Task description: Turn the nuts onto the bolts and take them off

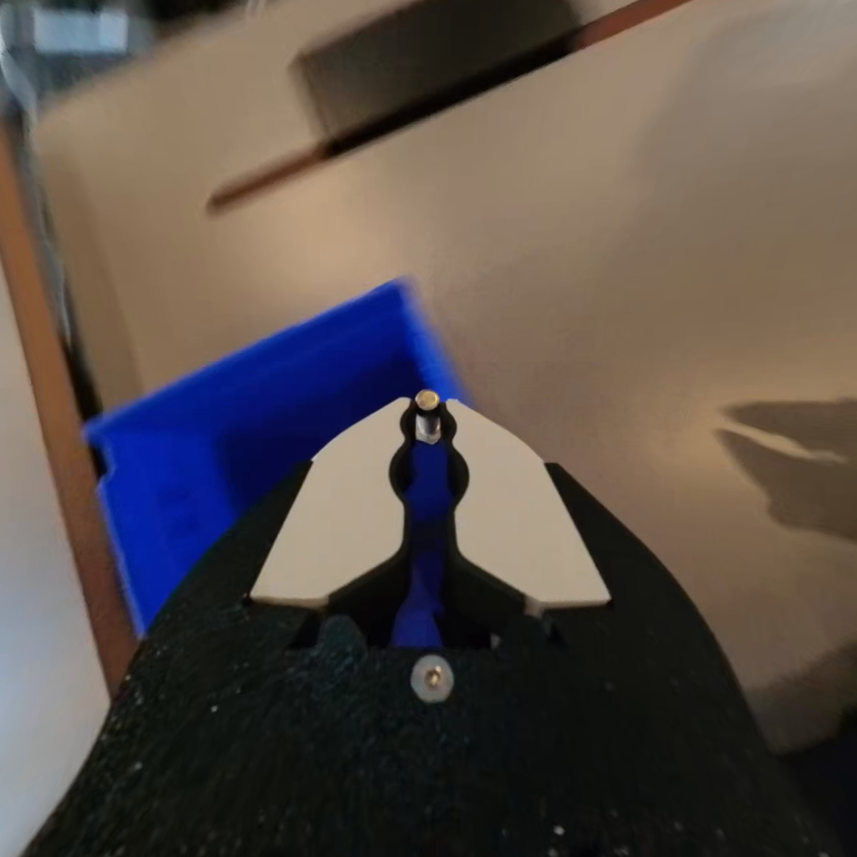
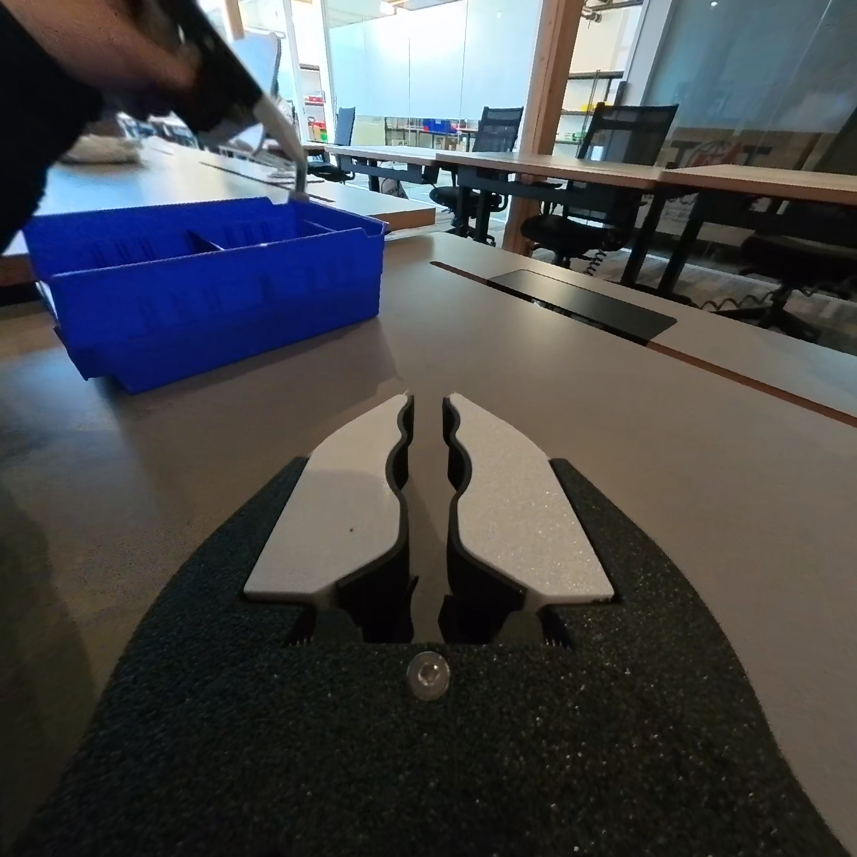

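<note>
My left gripper point(image 1: 429, 408) is shut on a small silver bolt point(image 1: 426, 417), which it pinches at the fingertips with the round end pointing forward. It hovers above the far right corner of a blue plastic bin point(image 1: 259, 417). The view is motion-blurred. In the right wrist view the bin point(image 2: 213, 297) stands on the grey table at the left, with dividers inside. The left gripper point(image 2: 297, 185) hangs over its back edge with the bolt point(image 2: 300, 178), held by a person's hand. My right gripper point(image 2: 427, 401) is low over the table, empty, its jaws a narrow gap apart. No nut shows.
The grey table point(image 2: 603, 463) spreads to the right of the bin. A black cable flap point(image 2: 584, 301) and a slot lie at its far edge. Other desks and black office chairs point(image 2: 617, 153) stand behind. The table's wooden edge point(image 1: 28, 324) runs down the left. Across from one pair of fingers to the other is roughly 30 centimetres.
</note>
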`<state>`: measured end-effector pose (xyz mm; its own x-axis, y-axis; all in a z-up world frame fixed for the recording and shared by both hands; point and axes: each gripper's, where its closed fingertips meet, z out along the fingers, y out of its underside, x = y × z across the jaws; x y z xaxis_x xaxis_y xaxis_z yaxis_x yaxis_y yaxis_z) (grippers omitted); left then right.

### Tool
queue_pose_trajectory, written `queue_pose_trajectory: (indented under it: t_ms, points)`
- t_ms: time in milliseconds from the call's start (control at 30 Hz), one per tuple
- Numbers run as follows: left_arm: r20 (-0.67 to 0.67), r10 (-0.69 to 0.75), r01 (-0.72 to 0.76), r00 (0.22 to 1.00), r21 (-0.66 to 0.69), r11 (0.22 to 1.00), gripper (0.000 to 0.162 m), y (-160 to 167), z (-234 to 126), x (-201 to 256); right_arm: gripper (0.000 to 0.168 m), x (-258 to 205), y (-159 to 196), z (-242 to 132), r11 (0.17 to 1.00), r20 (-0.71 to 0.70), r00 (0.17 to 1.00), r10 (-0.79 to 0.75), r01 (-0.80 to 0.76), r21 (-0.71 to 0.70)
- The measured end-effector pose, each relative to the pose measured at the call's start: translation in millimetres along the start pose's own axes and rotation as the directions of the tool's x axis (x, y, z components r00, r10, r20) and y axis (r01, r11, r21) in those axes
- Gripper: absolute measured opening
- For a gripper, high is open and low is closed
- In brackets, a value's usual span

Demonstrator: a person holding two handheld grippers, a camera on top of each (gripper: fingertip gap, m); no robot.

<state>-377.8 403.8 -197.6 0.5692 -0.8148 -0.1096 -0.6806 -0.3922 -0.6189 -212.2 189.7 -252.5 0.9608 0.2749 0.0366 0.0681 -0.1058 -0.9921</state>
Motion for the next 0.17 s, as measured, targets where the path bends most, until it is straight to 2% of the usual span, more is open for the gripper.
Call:
queue_pose_trajectory:
  t_ms: [67,167]
  points:
    - [-0.056,0.11,-0.108,0.992,0.048,0.993,0.009,-9.2,-10.5,41.8,0.011,-0.5,0.2,0.1,1.0,-0.001,1.0,-0.008,0.008,-0.002]
    - [-0.175,0.219,-0.214,0.96,0.049,0.976,0.009,0.0,-6.1,102.6,0.011,0.0,-1.3,-0.8,1.0,-0.005,1.0,-0.016,0.016,0.002]
